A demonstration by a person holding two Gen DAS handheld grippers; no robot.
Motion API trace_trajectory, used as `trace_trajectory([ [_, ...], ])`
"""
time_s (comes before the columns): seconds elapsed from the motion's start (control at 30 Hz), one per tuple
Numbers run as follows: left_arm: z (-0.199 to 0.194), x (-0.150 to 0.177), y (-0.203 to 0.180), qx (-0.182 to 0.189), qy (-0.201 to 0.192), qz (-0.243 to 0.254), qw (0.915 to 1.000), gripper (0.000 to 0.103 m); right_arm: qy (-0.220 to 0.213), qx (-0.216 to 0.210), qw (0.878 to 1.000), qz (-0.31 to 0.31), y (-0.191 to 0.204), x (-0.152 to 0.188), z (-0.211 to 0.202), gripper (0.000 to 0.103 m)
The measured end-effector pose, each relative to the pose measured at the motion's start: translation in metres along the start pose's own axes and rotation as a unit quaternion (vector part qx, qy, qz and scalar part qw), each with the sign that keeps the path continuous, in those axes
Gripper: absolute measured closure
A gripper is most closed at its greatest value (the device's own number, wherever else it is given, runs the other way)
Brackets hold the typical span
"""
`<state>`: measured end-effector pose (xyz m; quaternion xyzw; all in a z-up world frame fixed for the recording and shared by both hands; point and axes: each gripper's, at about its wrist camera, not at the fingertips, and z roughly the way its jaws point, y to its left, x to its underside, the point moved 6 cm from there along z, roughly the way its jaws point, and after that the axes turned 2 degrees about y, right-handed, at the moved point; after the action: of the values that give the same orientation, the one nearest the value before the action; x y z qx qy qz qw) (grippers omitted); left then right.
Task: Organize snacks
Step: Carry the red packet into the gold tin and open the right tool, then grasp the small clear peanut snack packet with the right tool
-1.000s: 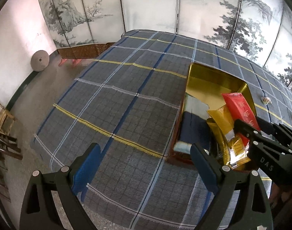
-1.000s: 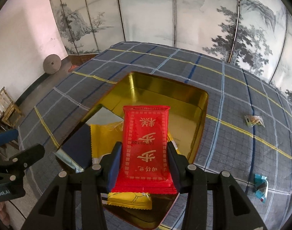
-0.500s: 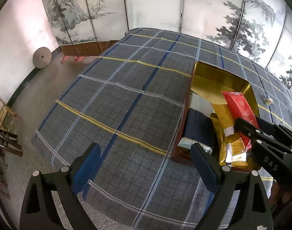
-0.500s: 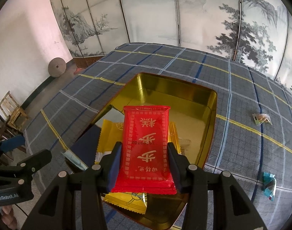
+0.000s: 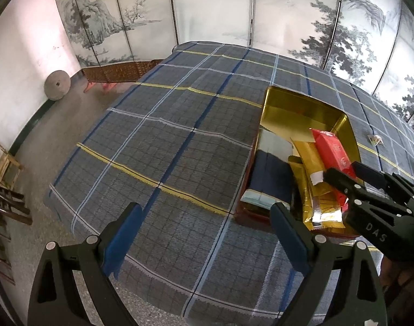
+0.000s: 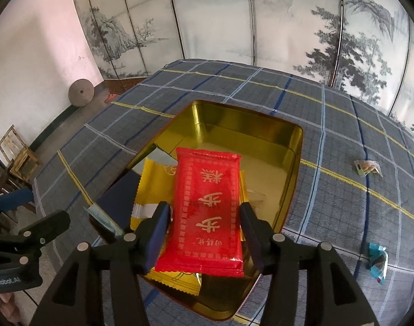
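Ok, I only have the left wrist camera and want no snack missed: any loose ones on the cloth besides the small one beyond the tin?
Observer: Yes, a teal wrapper lies on the cloth, to the right of the tin.
Operator: And is the red packet gripped squarely?
Observer: The right gripper has a finger on each long edge of the red packet, printed face up, above the yellow packets.
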<state>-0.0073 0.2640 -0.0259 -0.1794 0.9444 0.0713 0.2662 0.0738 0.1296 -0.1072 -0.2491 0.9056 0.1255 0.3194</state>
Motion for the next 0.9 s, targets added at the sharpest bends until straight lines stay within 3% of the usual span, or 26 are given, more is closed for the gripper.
trace_trajectory([
  [0.6, -0.011, -0.001, -0.022, 0.007, -0.009, 0.017, 0.9998, 0.010, 0.001, -0.007, 1.000, -0.004, -0.006, 0.007, -0.005, 0.043],
  [0.9, -0.016, 0.000, -0.046, 0.016, -0.014, 0.037, 0.9991, 0.010, -0.027, -0.012, 1.000, 0.004, -0.030, 0.002, -0.029, 0.043],
])
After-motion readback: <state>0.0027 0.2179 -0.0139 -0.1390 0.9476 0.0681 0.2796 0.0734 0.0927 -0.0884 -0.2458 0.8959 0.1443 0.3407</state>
